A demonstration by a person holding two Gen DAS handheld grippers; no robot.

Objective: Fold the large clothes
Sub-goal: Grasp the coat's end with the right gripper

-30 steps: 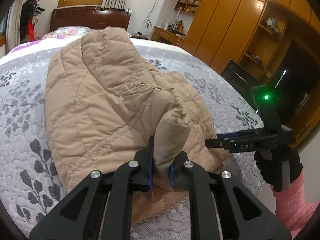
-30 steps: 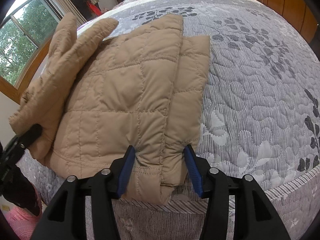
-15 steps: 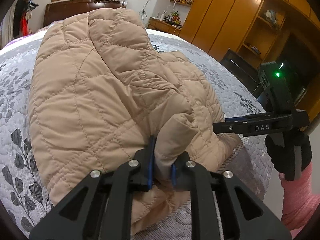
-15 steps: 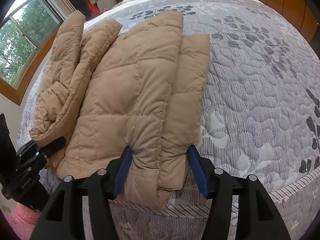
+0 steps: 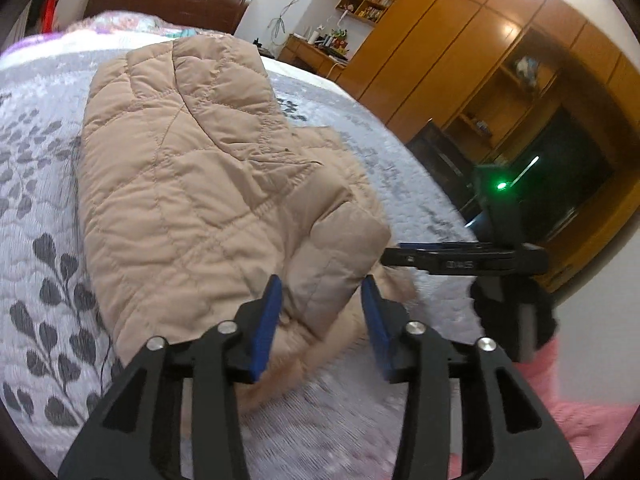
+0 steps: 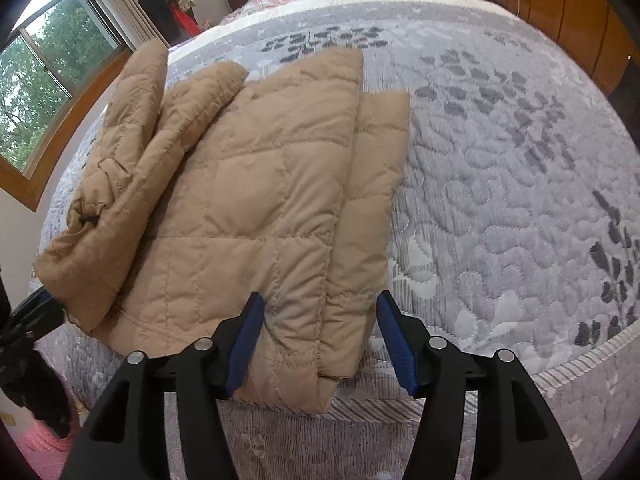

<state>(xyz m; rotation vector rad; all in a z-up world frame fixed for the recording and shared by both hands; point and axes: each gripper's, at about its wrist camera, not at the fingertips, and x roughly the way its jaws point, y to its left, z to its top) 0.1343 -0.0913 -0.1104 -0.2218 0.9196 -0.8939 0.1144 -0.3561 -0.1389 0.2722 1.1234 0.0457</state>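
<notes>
The tan quilted jacket (image 6: pixel 256 200) lies folded lengthwise up the bed (image 6: pixel 500 200), hem nearest; left claw (image 5: pixel 322 316) and right claw (image 6: pixel 320 336) both gape wide.

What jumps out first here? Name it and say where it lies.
A tan quilted jacket, folded into a thick bundle, lies at the near edge of a grey leaf-patterned bedspread. The right tongs and left tongs both gape open around its near end. Orange wooden cabinets fill the wall behind.
</notes>
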